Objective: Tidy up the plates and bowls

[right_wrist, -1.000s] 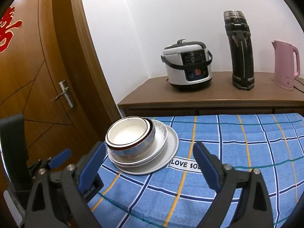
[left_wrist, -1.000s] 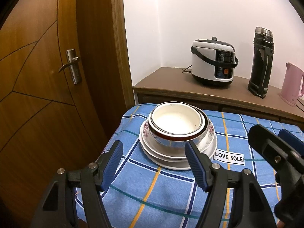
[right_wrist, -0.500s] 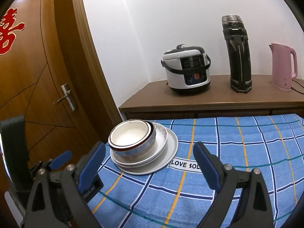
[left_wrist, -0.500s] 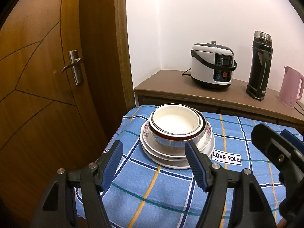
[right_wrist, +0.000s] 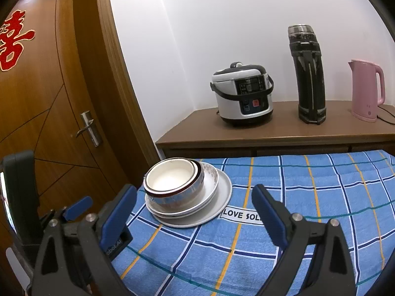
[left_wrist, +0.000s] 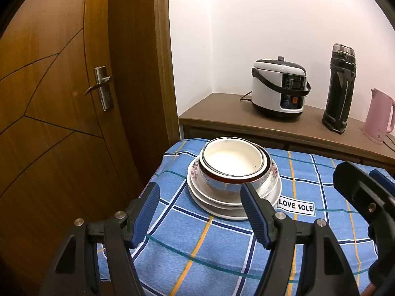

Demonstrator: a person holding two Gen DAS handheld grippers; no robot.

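Note:
A white bowl with a dark red rim (left_wrist: pixel 232 162) sits nested in another bowl on a stack of white plates (left_wrist: pixel 269 197), at the far left of the blue checked tablecloth (left_wrist: pixel 222 246). The stack also shows in the right wrist view (right_wrist: pixel 222 197), with the bowl (right_wrist: pixel 172 180) on top. My left gripper (left_wrist: pixel 200 204) is open and empty, a short way in front of the stack. My right gripper (right_wrist: pixel 195 202) is open and empty, in front of and right of the stack.
A wooden door (left_wrist: pixel 61 123) stands left of the table. Behind the table, a brown sideboard (right_wrist: pixel 271 135) holds a rice cooker (right_wrist: pixel 243 101), a black flask (right_wrist: pixel 308 79) and a pink kettle (right_wrist: pixel 366 91). A "LOVE SOLE" label (left_wrist: pixel 296 204) lies right of the plates.
Both grippers have drawn back and up from the stack, which now looks smaller and lower in both views. Both stay open. The dishes have not moved.

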